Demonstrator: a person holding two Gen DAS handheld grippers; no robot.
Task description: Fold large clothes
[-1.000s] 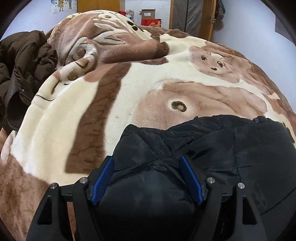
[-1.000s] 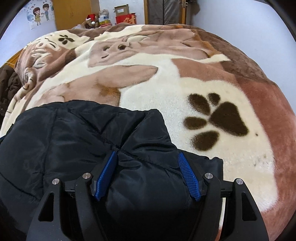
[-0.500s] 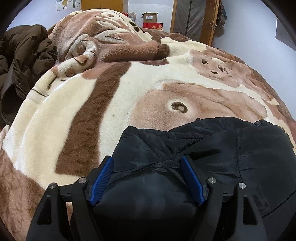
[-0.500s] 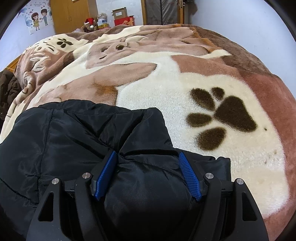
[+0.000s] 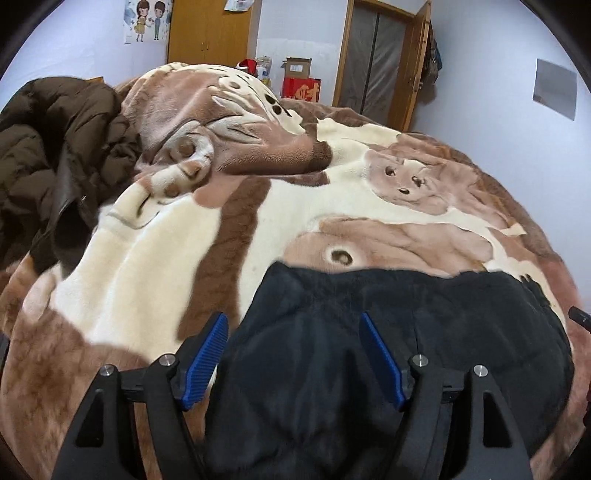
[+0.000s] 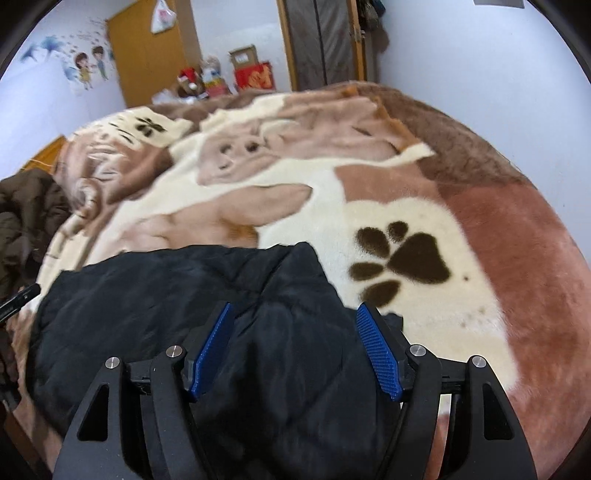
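Observation:
A black padded jacket [image 5: 388, 332] lies folded on the near part of a bed covered by a brown and cream animal-print blanket [image 5: 177, 258]. My left gripper [image 5: 293, 321] is open, its blue pads [image 5: 207, 350] straddling the jacket's left end just above the fabric. In the right wrist view the jacket [image 6: 166, 306] fills the lower left. My right gripper [image 6: 295, 312] is open over the jacket's right end, with fabric between the spread fingers [image 6: 376, 350]. Neither gripper pinches the cloth.
A dark brown puffer coat [image 5: 55, 155] is heaped at the bed's left side and also shows in the right wrist view [image 6: 22, 229]. Boxes [image 5: 301, 88], a wooden wardrobe [image 5: 210, 33] and a door [image 5: 380, 62] stand beyond the bed. A paw print [image 6: 402, 258] marks the blanket at the right.
Both grippers have risen and pulled back from the jacket; both views tilt up and show more of the room. The jaws stay spread. The jacket stays on the blanket.

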